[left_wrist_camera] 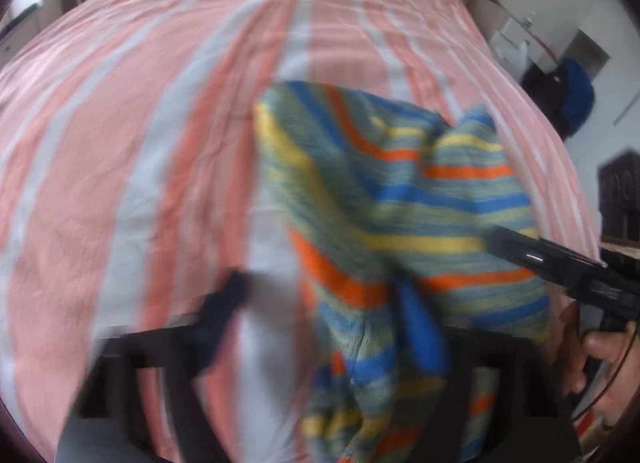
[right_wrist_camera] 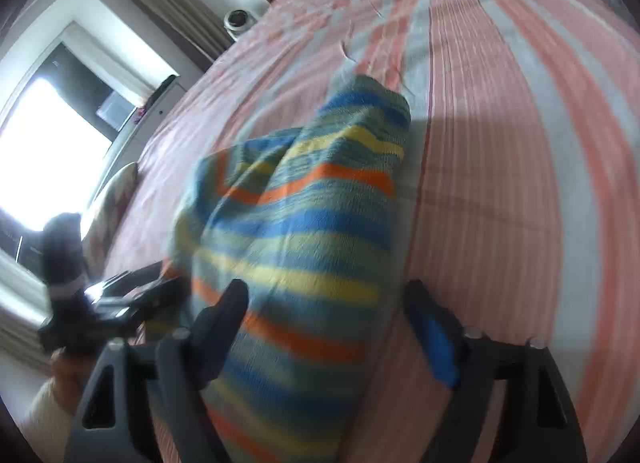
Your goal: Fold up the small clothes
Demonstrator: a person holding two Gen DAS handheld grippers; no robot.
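- Striped knit garment [left_wrist_camera: 400, 199] lies bunched on the pink-striped bedsheet [left_wrist_camera: 140, 143], with part of it raised toward both tools rather than spread flat.
- Left gripper [left_wrist_camera: 328, 311]: its jaws stand partly spread, the cloth lying between them and over the right-hand finger. Blur prevents confirming whether the pads pinch it; I cannot tell.
- Right gripper [right_wrist_camera: 324, 323]: its jaws stand apart with a thick fold of the garment between them. The left finger [right_wrist_camera: 224, 315] touches the knit; the blue-padded finger [right_wrist_camera: 432, 335] appears clear of it. No pinch seen.
- Risk: a jaw may close on several layers at once, so the fold drags the whole bundle instead of one edge.
- Risk: a jaw may catch the sheet beneath and pull it up with the garment.
- Risk: uneven holds between the two tools would skew the fold line.
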